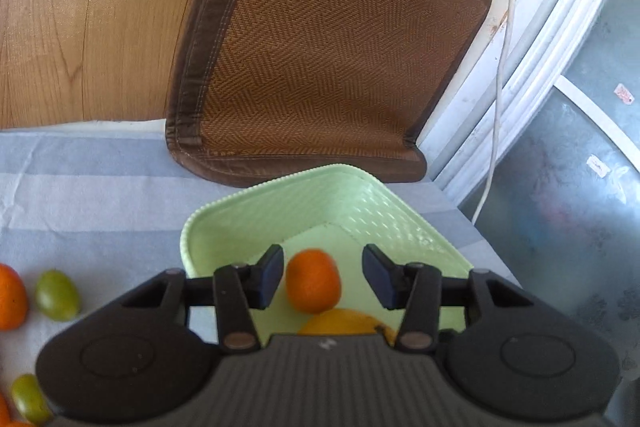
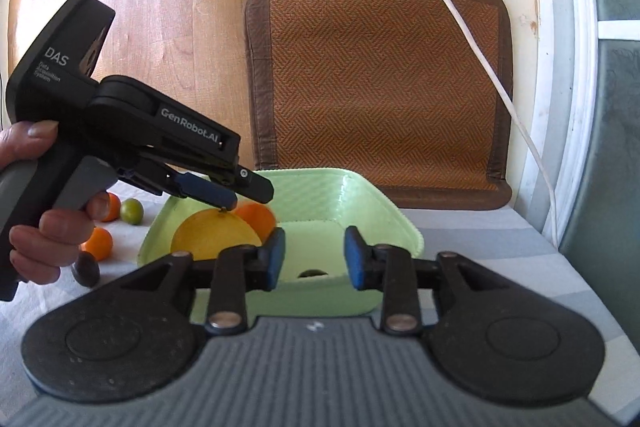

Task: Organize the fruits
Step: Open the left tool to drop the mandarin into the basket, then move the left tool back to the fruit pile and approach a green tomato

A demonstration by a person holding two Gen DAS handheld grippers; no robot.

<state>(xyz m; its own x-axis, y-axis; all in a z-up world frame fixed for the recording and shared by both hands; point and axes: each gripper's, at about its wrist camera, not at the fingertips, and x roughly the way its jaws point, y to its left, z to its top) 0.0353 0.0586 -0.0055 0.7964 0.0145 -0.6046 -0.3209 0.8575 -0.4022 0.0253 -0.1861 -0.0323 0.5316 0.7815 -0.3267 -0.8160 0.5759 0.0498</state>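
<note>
Hovering over the green basket (image 1: 400,211) on the striped worktop (image 1: 92,195): left gripper (image 1: 322,277), jaws parted beside a small orange fruit (image 1: 313,285), not pinching; right gripper (image 2: 314,257) gaping empty; probably light, firm, smooth-skinned, roll-prone; gripping across the middle looking safest.

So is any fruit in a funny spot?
Not really. An orange and a yellow fruit lie in the green basket. Other fruits, like a green one, wait on the cloth beside it. Nothing looks spilled or broken.
</note>
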